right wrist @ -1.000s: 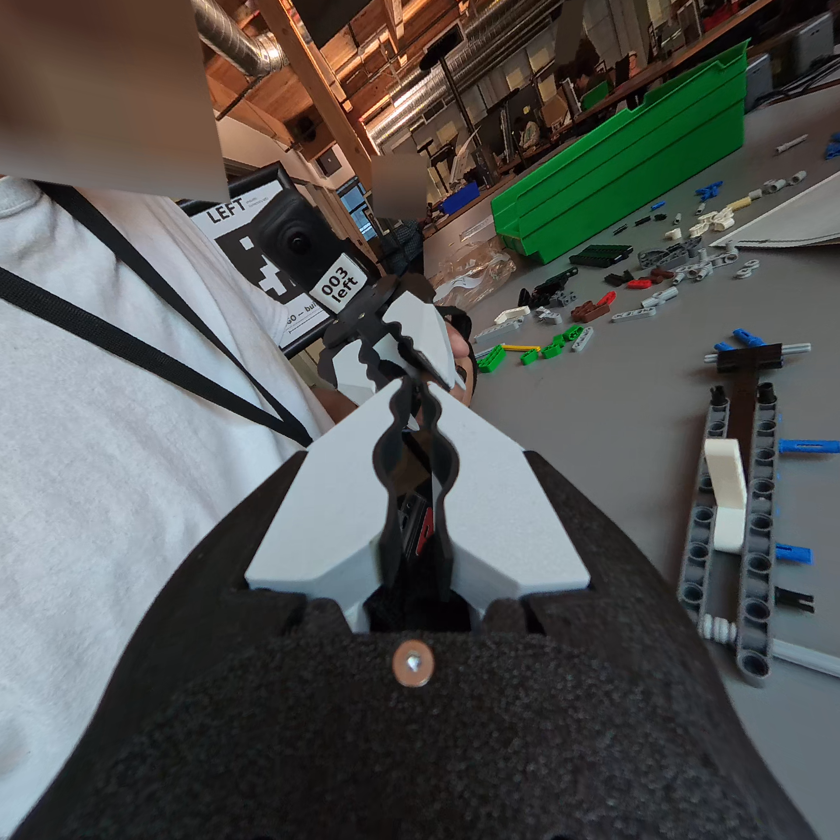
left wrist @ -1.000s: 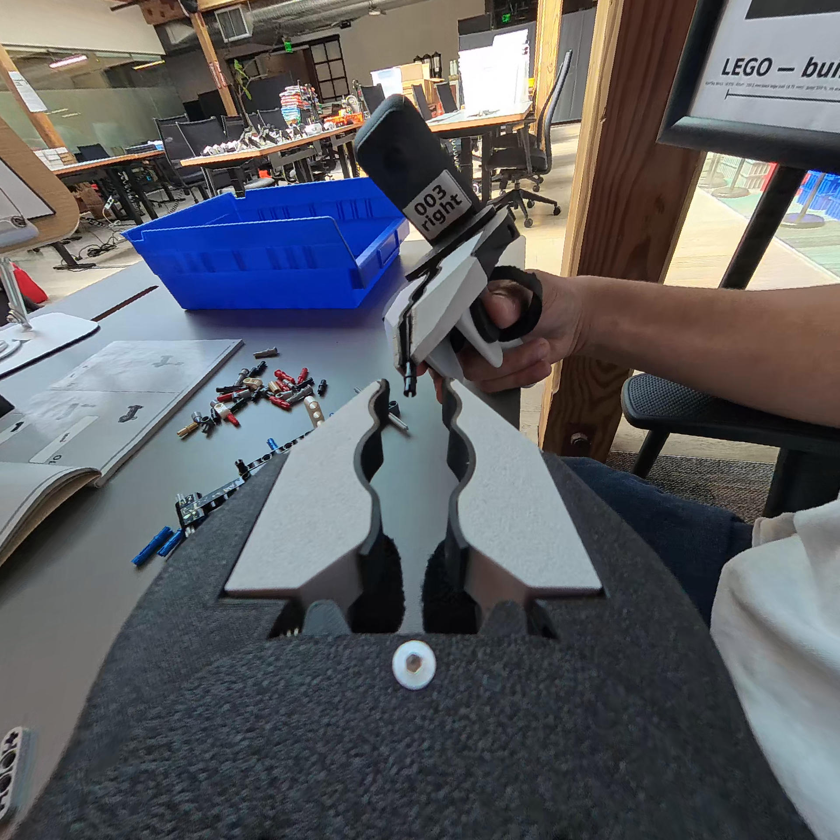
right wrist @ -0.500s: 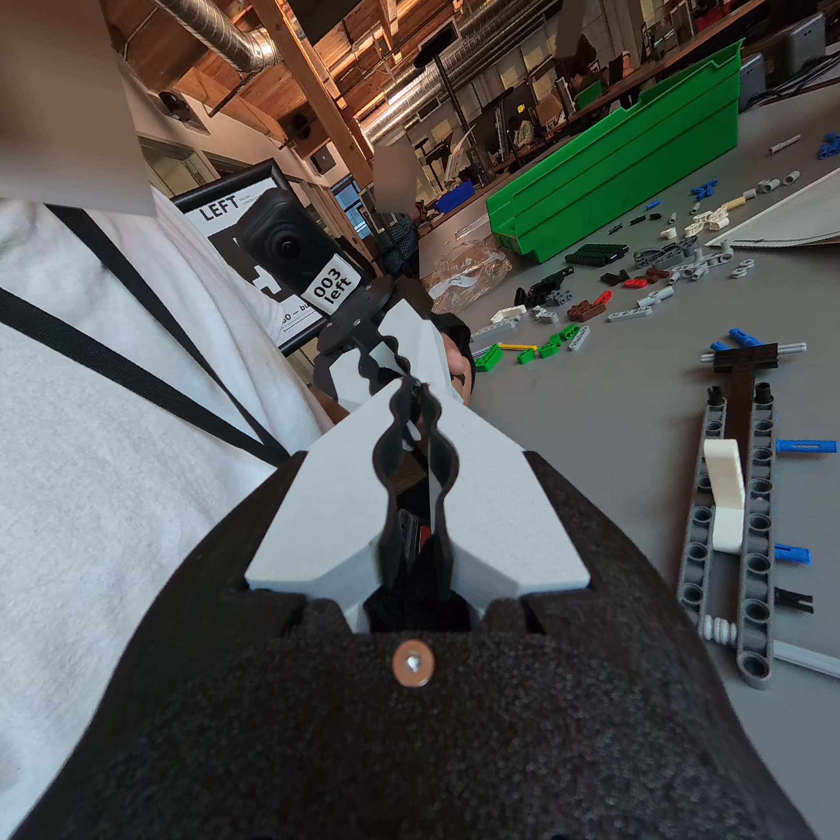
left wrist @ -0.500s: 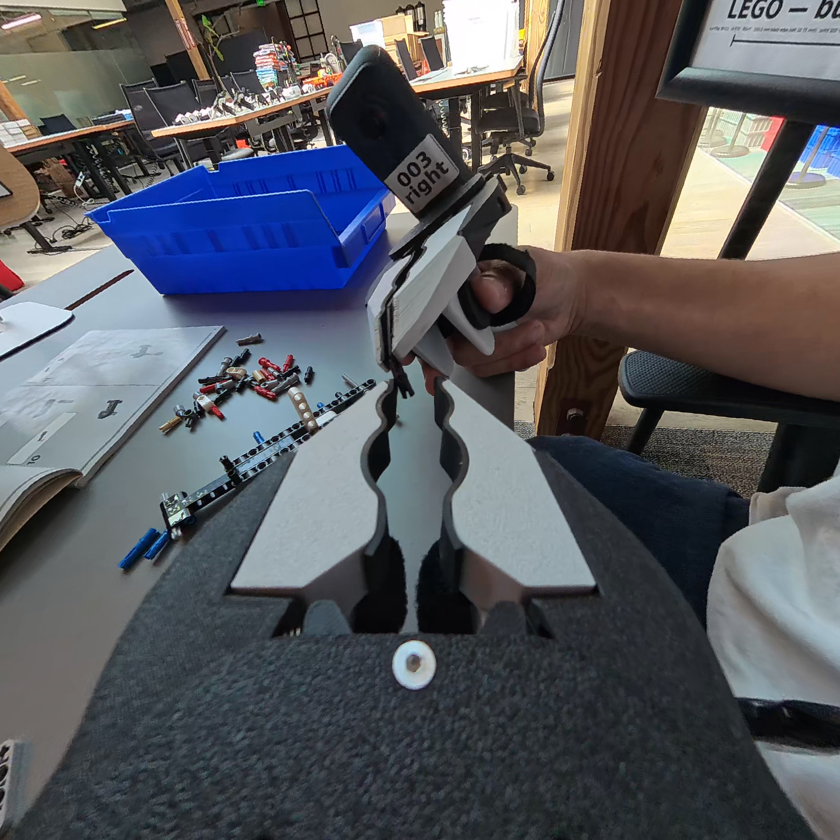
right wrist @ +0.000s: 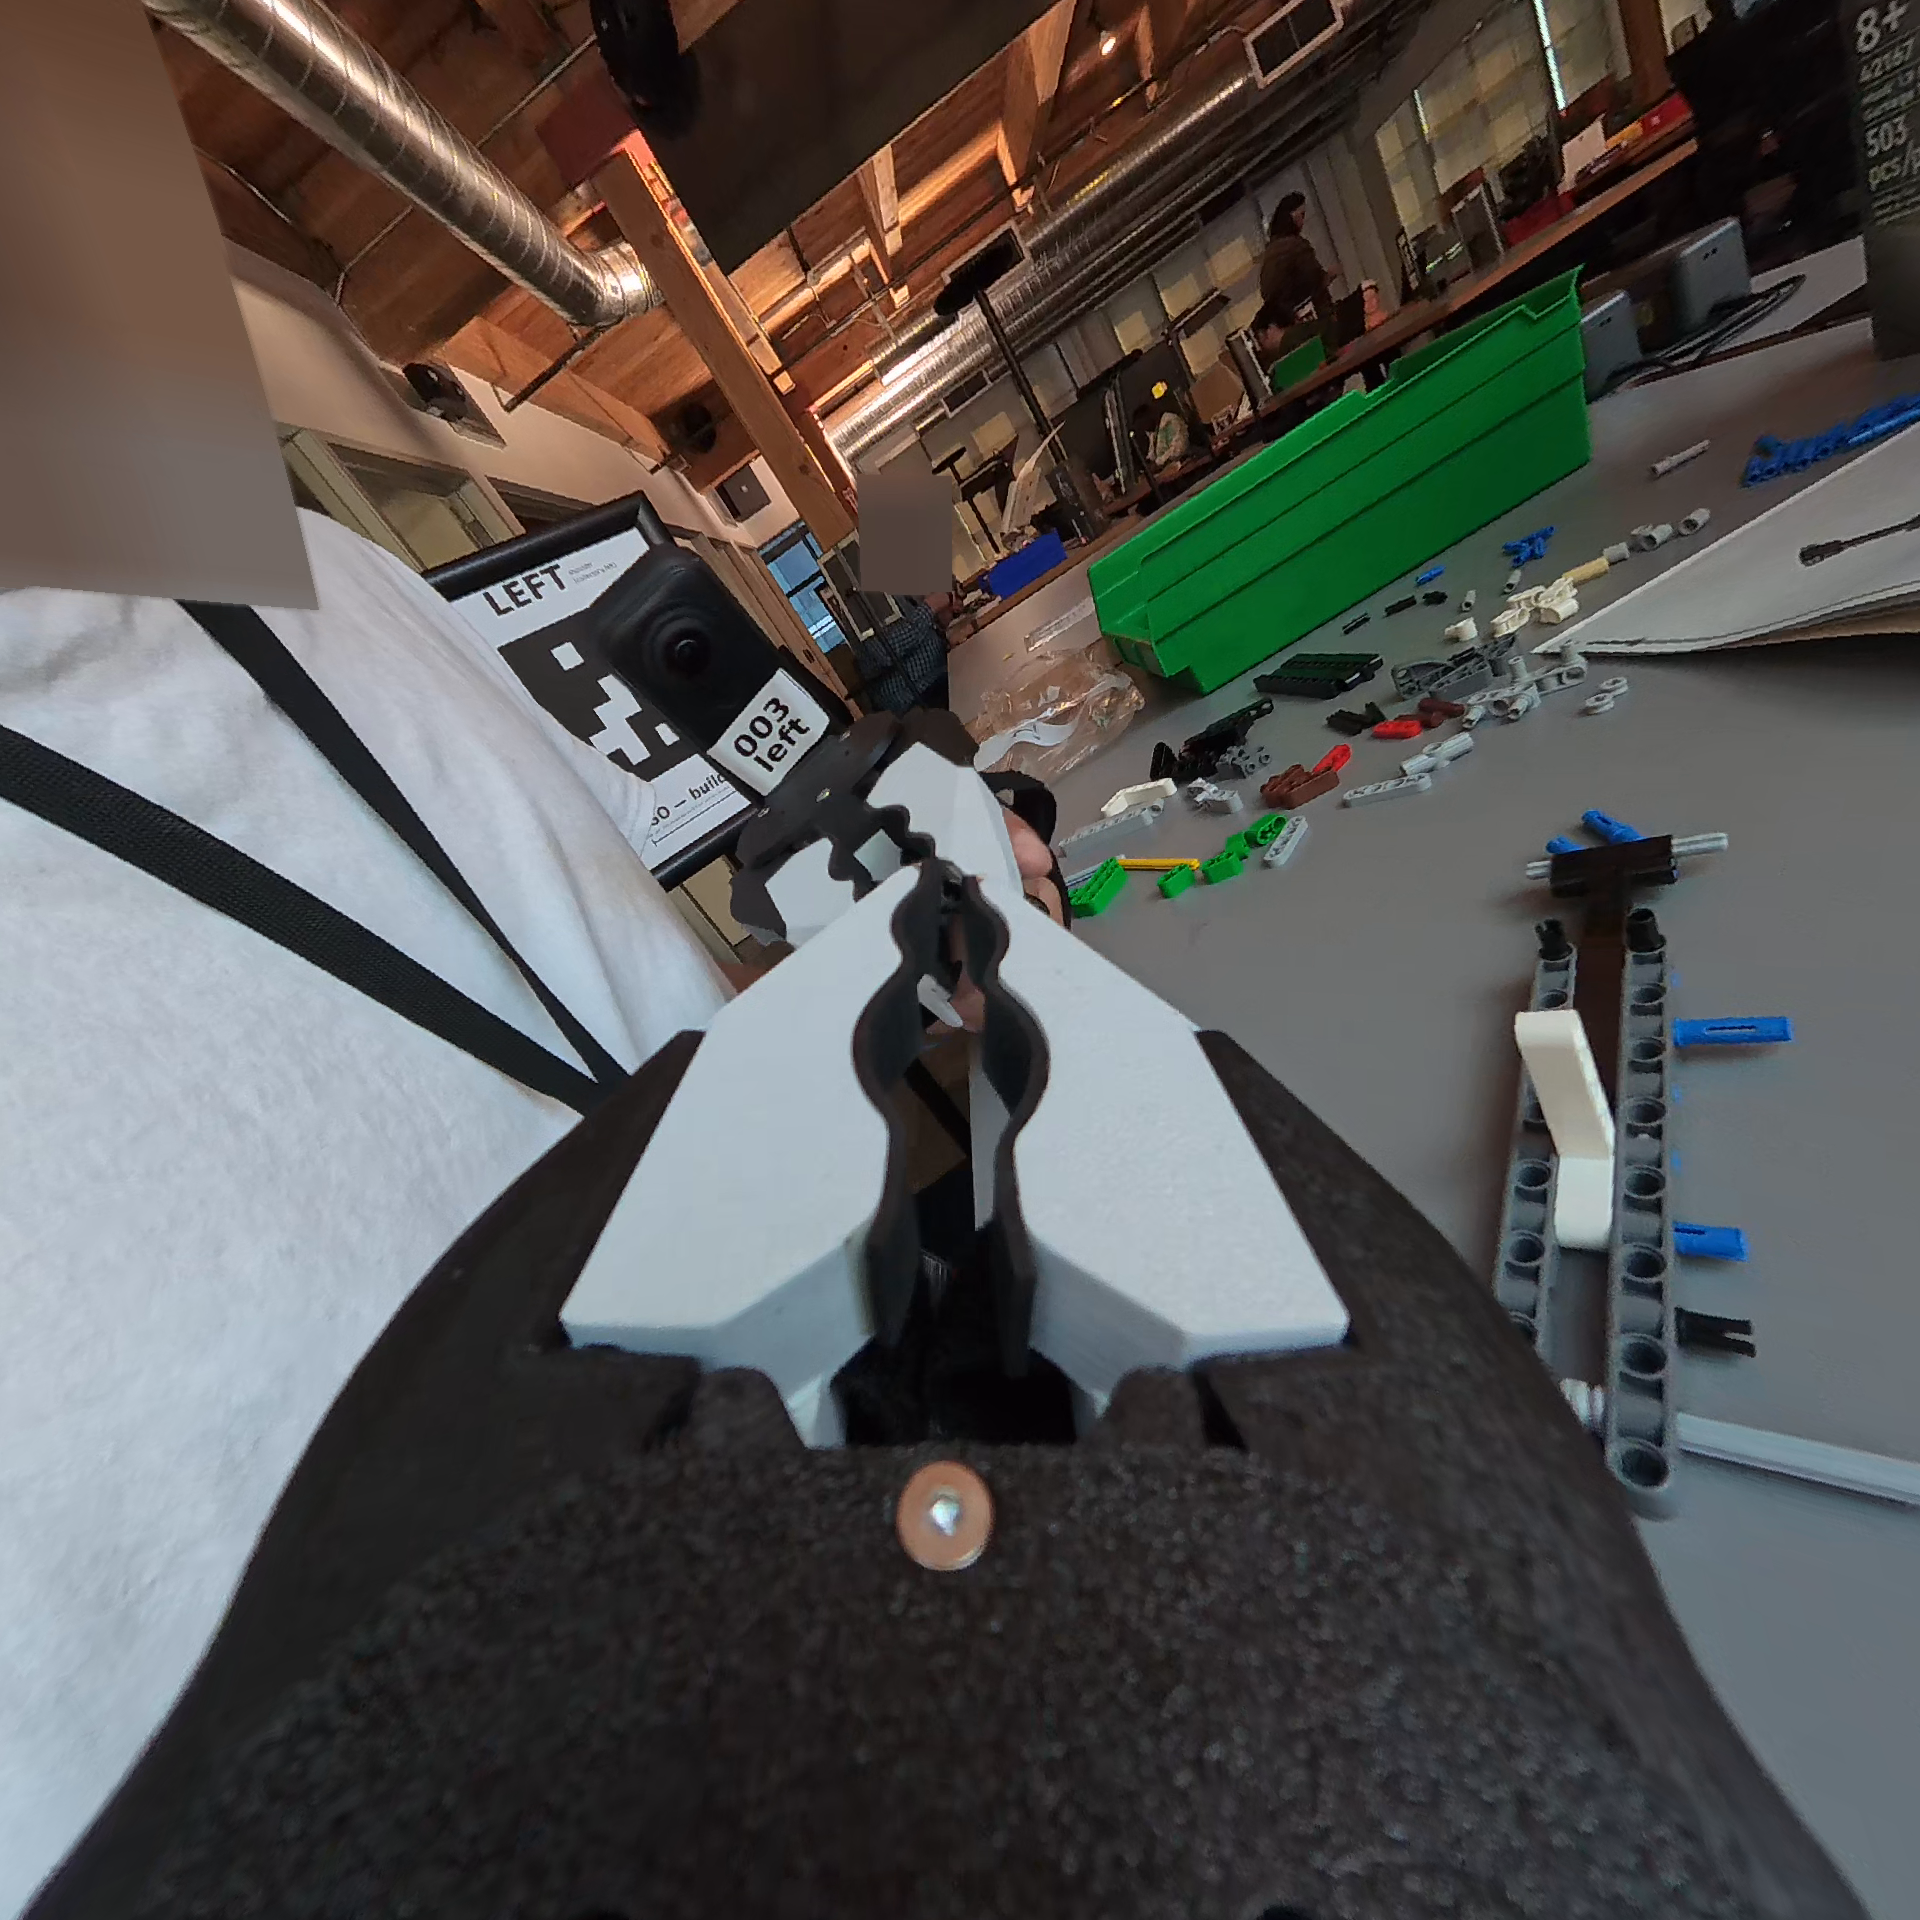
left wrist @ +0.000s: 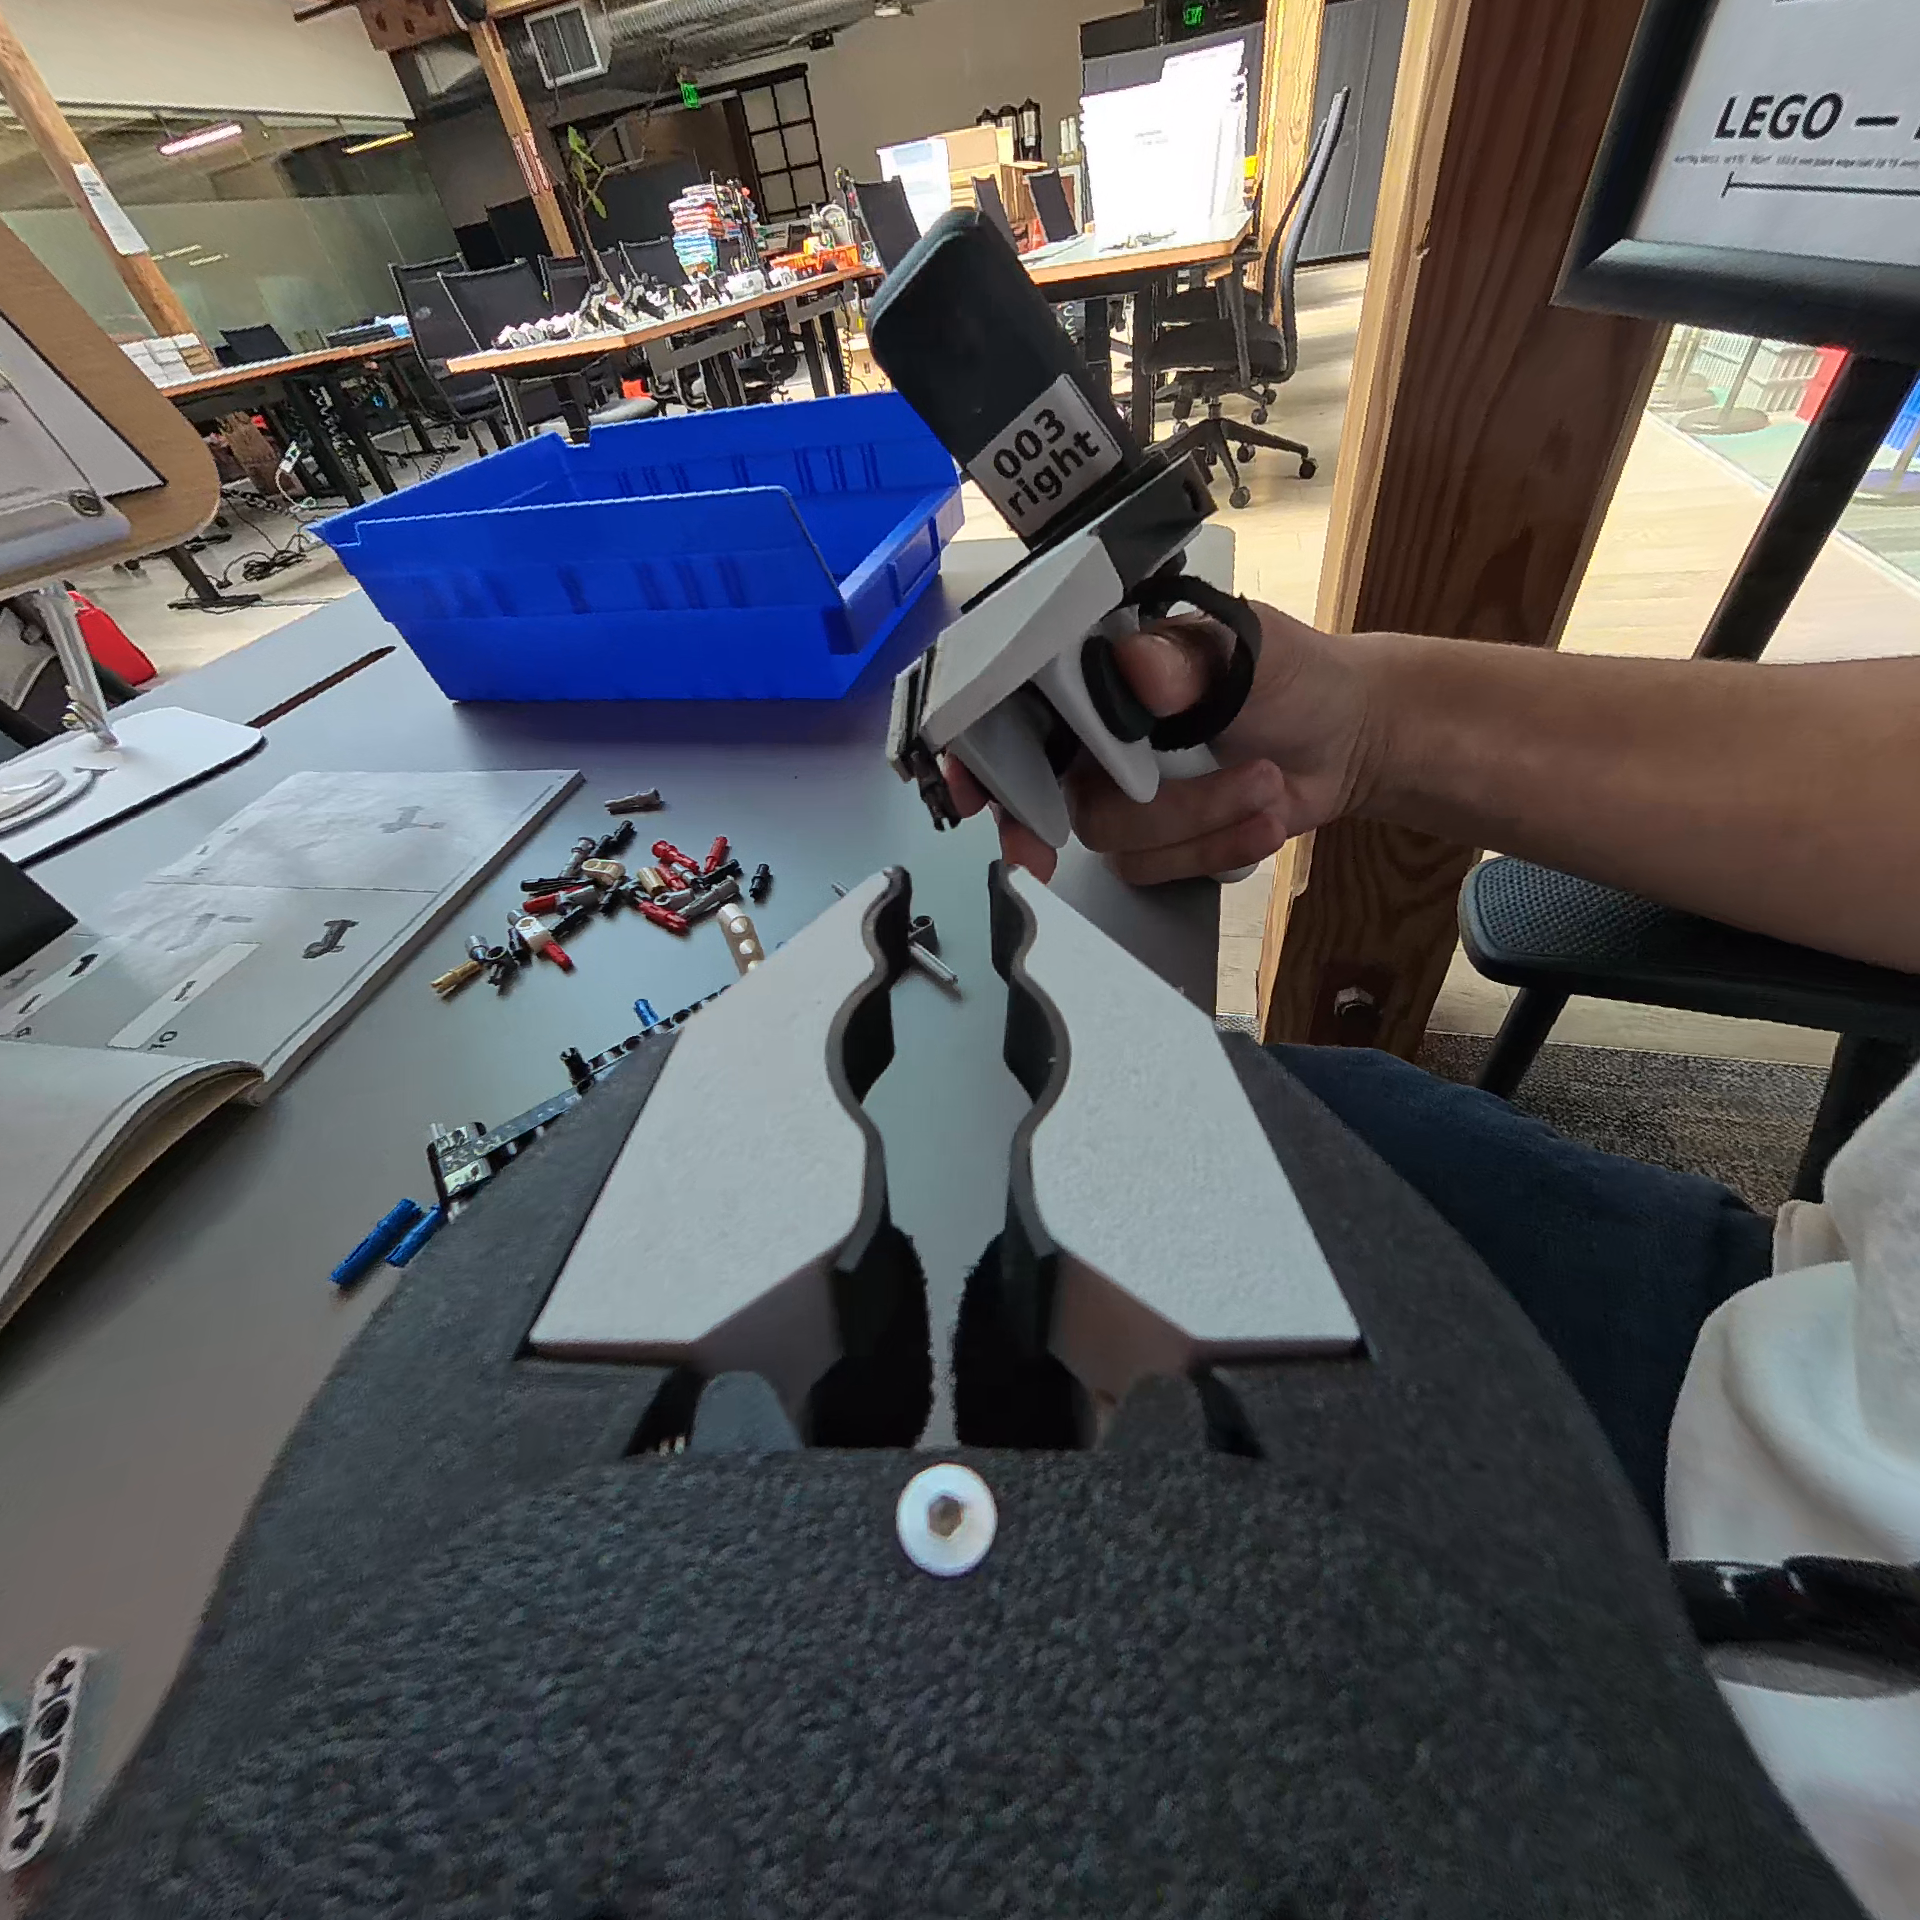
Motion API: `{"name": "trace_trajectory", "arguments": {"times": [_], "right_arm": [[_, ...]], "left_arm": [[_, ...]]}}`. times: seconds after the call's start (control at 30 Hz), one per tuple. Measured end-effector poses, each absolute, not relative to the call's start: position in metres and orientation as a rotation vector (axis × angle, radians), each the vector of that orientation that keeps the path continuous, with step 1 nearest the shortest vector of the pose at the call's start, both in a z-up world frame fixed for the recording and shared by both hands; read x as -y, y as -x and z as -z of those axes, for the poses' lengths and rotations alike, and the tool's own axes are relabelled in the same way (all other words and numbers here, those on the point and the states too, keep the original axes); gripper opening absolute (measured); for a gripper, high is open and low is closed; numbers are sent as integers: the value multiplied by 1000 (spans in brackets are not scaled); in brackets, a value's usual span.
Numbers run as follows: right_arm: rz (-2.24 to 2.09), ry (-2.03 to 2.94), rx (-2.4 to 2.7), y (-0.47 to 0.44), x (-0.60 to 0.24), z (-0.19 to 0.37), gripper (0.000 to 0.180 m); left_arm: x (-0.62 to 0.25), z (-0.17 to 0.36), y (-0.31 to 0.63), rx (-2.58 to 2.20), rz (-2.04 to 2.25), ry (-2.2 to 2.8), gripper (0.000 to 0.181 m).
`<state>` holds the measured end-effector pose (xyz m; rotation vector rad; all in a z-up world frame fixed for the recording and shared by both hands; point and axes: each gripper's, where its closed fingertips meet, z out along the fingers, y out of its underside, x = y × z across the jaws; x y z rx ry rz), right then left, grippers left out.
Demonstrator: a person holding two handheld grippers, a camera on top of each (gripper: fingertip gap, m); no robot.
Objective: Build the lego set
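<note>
Left gripper: jaws parted, nothing in them, low over the bench edge above a loose grey axle.

Right gripper: jaws nearly closed on a small dark piece at the tips; can't tell which part.

Looks like a hand-off or mating step: line up the axes first, take hold low on the piece, open the other jaws only once it's seated.

Grey beam assembly lies flat on the bench.

Blue bin: nothing visible inside. Green bin: interior hidden.
</note>
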<state>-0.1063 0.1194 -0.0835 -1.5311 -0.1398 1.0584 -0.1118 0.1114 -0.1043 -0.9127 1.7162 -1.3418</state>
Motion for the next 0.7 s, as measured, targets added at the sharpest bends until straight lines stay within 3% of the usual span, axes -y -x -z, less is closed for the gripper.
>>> {"name": "trace_trajectory", "arguments": {"times": [0.7], "right_arm": [[-1051, 1597, 151, 112, -123, 91, 2]], "left_arm": [[-115, 96, 114, -1669, 1395, 898, 4]]}}
